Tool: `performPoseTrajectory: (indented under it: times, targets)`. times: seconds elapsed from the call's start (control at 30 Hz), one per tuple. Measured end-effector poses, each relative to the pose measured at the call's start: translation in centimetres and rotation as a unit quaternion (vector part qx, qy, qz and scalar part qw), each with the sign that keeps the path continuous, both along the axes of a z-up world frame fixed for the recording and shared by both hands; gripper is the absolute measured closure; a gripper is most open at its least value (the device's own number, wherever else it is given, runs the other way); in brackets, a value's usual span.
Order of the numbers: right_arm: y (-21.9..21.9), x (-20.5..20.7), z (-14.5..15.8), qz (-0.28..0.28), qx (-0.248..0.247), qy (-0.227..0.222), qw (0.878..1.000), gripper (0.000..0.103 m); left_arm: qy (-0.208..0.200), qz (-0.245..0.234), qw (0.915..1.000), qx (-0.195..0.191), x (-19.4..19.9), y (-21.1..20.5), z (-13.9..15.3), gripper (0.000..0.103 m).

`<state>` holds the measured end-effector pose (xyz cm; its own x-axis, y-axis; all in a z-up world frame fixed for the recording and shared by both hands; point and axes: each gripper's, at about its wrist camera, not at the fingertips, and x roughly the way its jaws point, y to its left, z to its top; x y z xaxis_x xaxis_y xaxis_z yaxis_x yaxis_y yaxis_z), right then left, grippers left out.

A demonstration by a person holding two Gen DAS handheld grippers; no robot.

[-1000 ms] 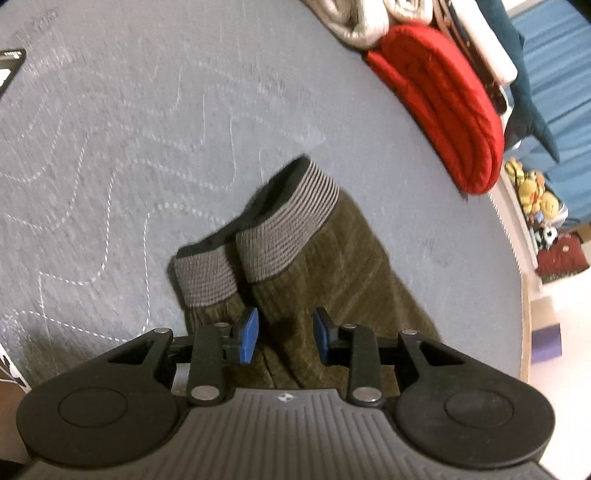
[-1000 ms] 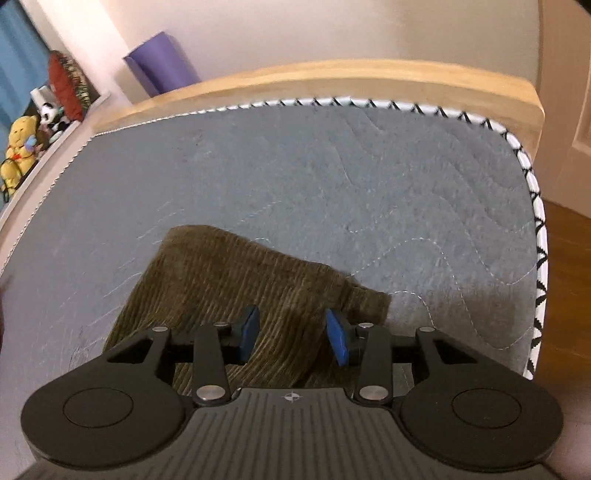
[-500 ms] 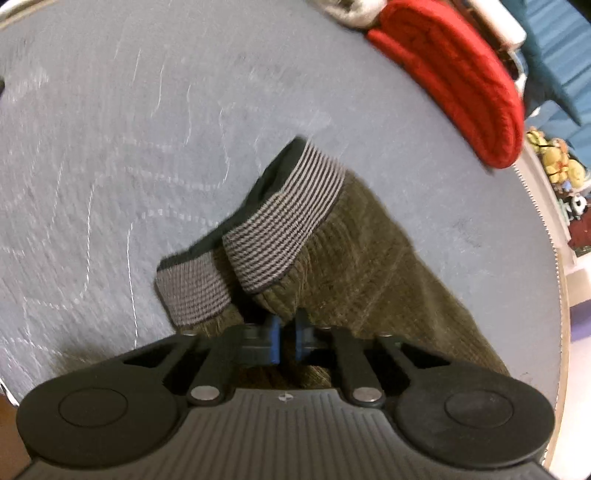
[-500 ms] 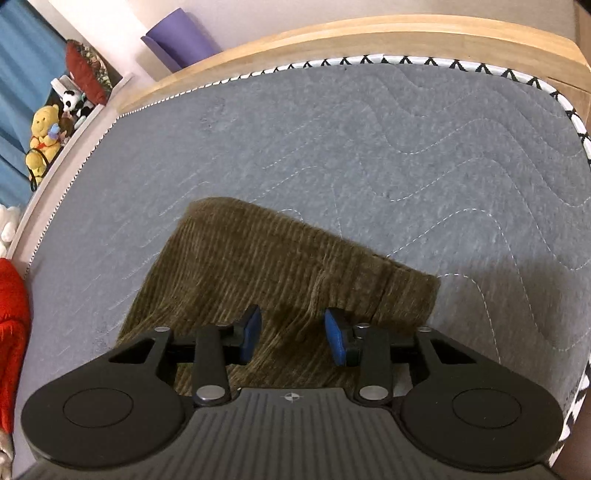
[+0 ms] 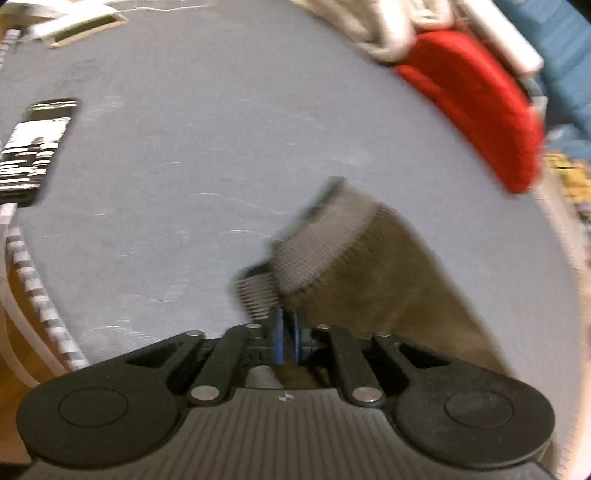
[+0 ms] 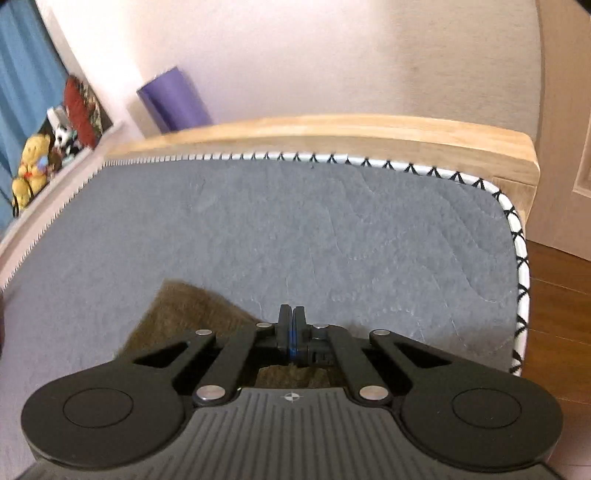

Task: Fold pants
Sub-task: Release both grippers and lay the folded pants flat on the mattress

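Olive corduroy pants (image 5: 388, 277) with grey ribbed cuffs (image 5: 317, 243) lie folded lengthwise on the grey quilted mattress (image 5: 184, 177). My left gripper (image 5: 286, 332) pinches the cloth just behind the cuffs; its jaws are opening by a hair, but the blue pads still press the fabric. In the right wrist view the other end of the pants (image 6: 184, 314) shows to the left of and under my right gripper (image 6: 291, 328). Its jaws are closing, pads nearly together, with a fold of olive cloth drawn up between them. The left wrist view is blurred.
A red cushion (image 5: 480, 103) and white bedding (image 5: 388, 26) sit at the mattress's far right. A dark phone-like slab (image 5: 33, 147) lies at the left edge. A wooden bed frame (image 6: 332, 129), a purple roll (image 6: 173, 99), stuffed toys (image 6: 33, 162) and wood floor (image 6: 554, 295) border the bed.
Both grippers went from open over the pants to closed on the cloth. Both views have tipped up and shifted, and the cuff end has lifted slightly.
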<state>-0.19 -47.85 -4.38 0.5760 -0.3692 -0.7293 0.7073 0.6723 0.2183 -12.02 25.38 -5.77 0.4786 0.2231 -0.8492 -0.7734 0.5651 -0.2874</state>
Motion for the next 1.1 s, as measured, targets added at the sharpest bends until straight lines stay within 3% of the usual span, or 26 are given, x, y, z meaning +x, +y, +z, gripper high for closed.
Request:
performPoseTrajectory:
  times: [0.03,0.1,0.17,0.2,0.27,0.33,0.37,0.43,0.47,0.5,0.57,0.63,0.7,0.73,0.77,0.83,1.0,1.07,1.1]
  targets:
    - [0.5,0.3,-0.6,0.033,0.035,0.005,0.999,0.1,-0.01,-0.001,0.9998,0.017,-0.1,-0.2,0.5,0.094]
    - [2.3,1.0,-1.4,0.1,0.078,0.023,0.992,0.097,-0.05,-0.03,0.9945,0.087,0.2,-2.1,2.6,0.094]
    - [5.8,2.5,-1.6,0.23,0.082,0.042,0.969,0.09,-0.095,-0.108,0.9792,0.143,1.3,-5.4,4.3,0.094]
    - [8.0,2.8,-1.3,0.296,0.053,0.046,0.953,0.082,-0.113,-0.165,0.9662,0.163,2.2,-7.5,4.7,0.092]
    - [13.0,2.4,-0.3,0.413,-0.055,0.047,0.908,0.072,-0.117,-0.282,0.9341,0.185,4.2,-12.0,4.8,0.09]
    - [17.1,1.1,0.1,0.509,-0.135,0.033,0.849,0.069,-0.098,-0.382,0.9007,0.181,6.1,-15.8,4.2,0.09]
    - [18.9,0.4,-0.1,0.545,-0.161,0.028,0.822,0.069,-0.087,-0.443,0.8753,0.174,7.2,-18.1,3.7,0.09]
    - [21.5,-0.5,-0.6,0.597,-0.182,0.023,0.781,0.069,-0.082,-0.524,0.8262,0.189,8.3,-21.6,2.8,0.09]
    - [22.7,-0.9,-1.1,0.62,-0.186,0.021,0.762,0.069,-0.09,-0.564,0.792,0.216,8.5,-23.5,2.1,0.09]
    - [23.7,-1.2,-1.5,0.639,-0.19,0.022,0.745,0.069,-0.1,-0.585,0.7681,0.24,8.6,-24.8,1.2,0.09]
    - [25.8,-1.2,-2.1,0.674,-0.2,0.026,0.71,0.069,-0.125,-0.605,0.7423,0.26,8.7,-25.9,-0.8,0.09]
    - [27.6,-2.0,-3.0,0.705,-0.21,0.032,0.677,0.069,-0.11,-0.633,0.7301,0.234,9.1,-26.5,-3.2,0.09]
    - [29.5,-1.8,-3.2,0.725,-0.215,0.038,0.654,0.069,-0.106,-0.663,0.7068,0.222,9.3,-27.1,-4.4,0.089]
    - [30.1,-1.7,-3.5,0.736,-0.209,0.04,0.643,0.068,-0.106,-0.68,0.6923,0.217,9.1,-27.4,-5.0,0.08]
    - [30.7,-1.8,-3.6,0.742,-0.204,0.042,0.637,0.067,-0.1,-0.69,0.6829,0.218,9.4,-27.7,-5.5,0.074]
    - [31.8,-1.5,-4.2,0.756,-0.199,0.055,0.621,0.061,-0.09,-0.699,0.6711,0.23,9.2,-28.3,-6.4,0.061]
    - [33.1,-2.2,-6.6,0.785,-0.211,0.095,0.575,0.058,-0.072,-0.713,0.6604,0.226,10.9,-28.7,-7.9,0.055]
    - [33.4,-2.1,-6.4,0.786,-0.215,0.095,0.572,0.056,-0.071,-0.712,0.6617,0.224,11.0,-28.4,-7.6,0.066]
    - [33.4,-1.9,-6.2,0.786,-0.213,0.096,0.573,0.057,-0.072,-0.712,0.6639,0.218,11.2,-28.2,-7.5,0.078]
